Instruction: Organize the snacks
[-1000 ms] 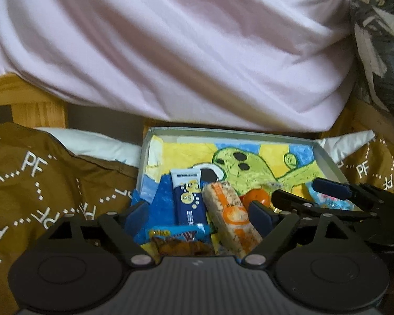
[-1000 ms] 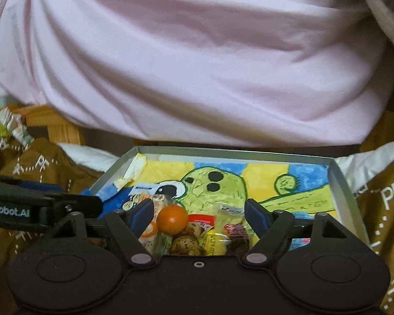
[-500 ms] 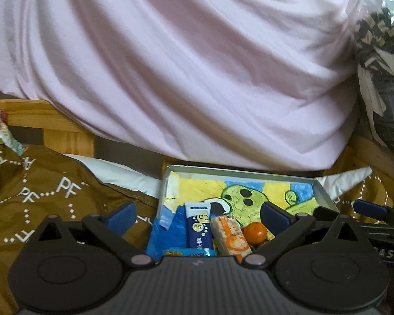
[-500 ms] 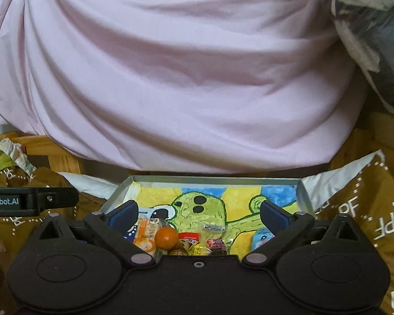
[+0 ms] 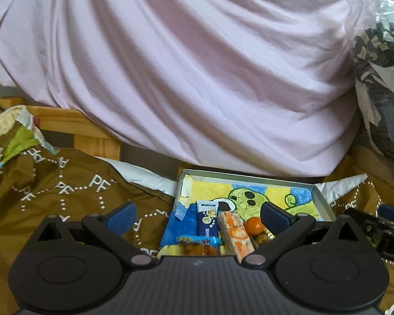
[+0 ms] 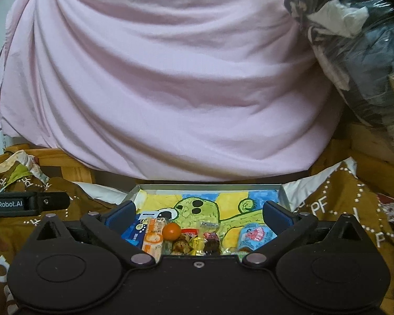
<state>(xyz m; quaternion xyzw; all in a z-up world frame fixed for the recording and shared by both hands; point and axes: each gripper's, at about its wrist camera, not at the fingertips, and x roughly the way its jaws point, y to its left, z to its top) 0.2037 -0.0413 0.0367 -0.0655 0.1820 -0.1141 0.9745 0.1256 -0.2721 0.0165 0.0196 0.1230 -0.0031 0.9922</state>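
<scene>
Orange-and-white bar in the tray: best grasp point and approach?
Grip the orange-and-white bar across its narrow width near mid-length, coming from above with the left gripper, which is open. It lies flat and long, running away from the camera. The blue packet sits tight along its left side and the orange ball by its right, so finger room looks slim; the right finger side seems freer.
</scene>
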